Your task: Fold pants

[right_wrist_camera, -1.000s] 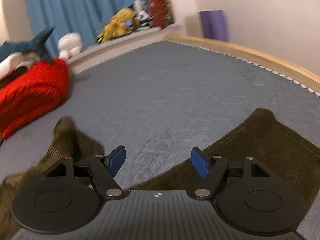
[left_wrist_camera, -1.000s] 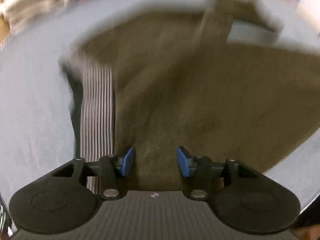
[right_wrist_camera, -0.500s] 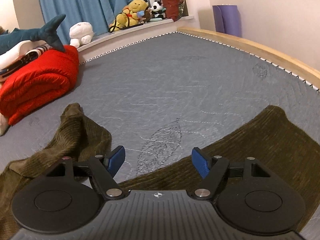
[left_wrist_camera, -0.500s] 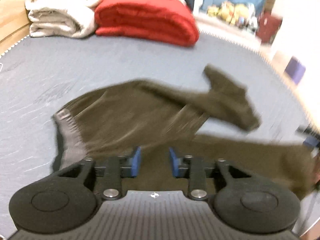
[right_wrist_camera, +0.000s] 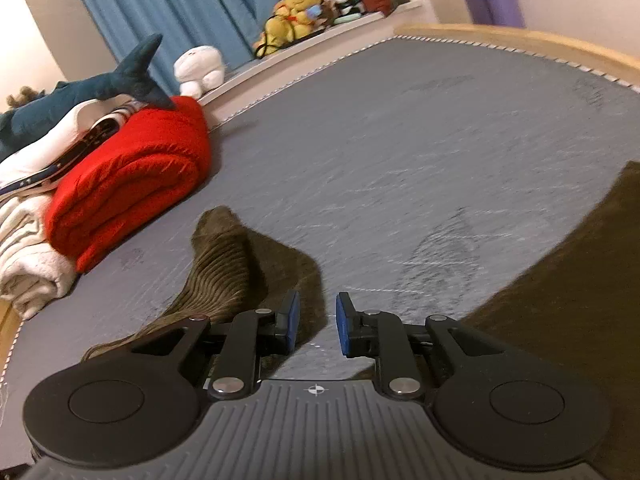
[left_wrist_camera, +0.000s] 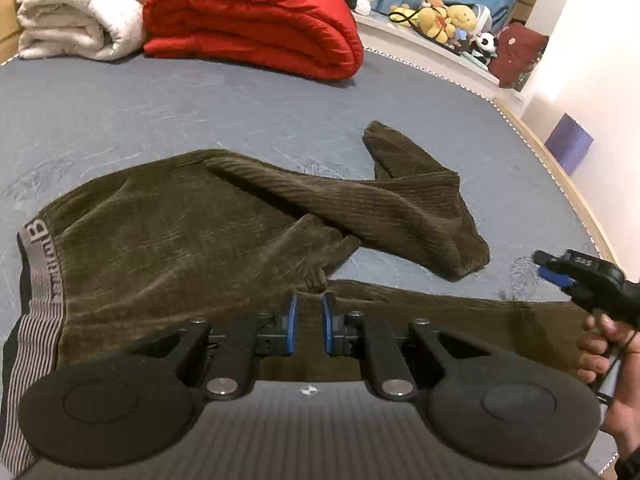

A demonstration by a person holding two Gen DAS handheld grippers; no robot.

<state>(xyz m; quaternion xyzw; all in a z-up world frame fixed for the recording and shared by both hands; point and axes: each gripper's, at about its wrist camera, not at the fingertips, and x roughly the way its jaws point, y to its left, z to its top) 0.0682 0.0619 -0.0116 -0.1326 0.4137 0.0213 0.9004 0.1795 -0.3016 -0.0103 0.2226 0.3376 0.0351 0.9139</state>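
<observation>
Olive pants (left_wrist_camera: 192,240) lie crumpled on the bed (left_wrist_camera: 160,112), legs running rightward. The left tool (left_wrist_camera: 307,322) hovers over the crotch, closing on nothing; the right tool (right_wrist_camera: 316,322), also closing empty, sits between the 2 legs.

Olive-brown corduroy pants (left_wrist_camera: 168,240), spread flat on the grey bed cover (left_wrist_camera: 160,112); grey striped waistband (left_wrist_camera: 38,280) at the left; far leg (left_wrist_camera: 400,204) rumpled and doubled back, near leg (left_wrist_camera: 460,312) stretched rightward.
</observation>
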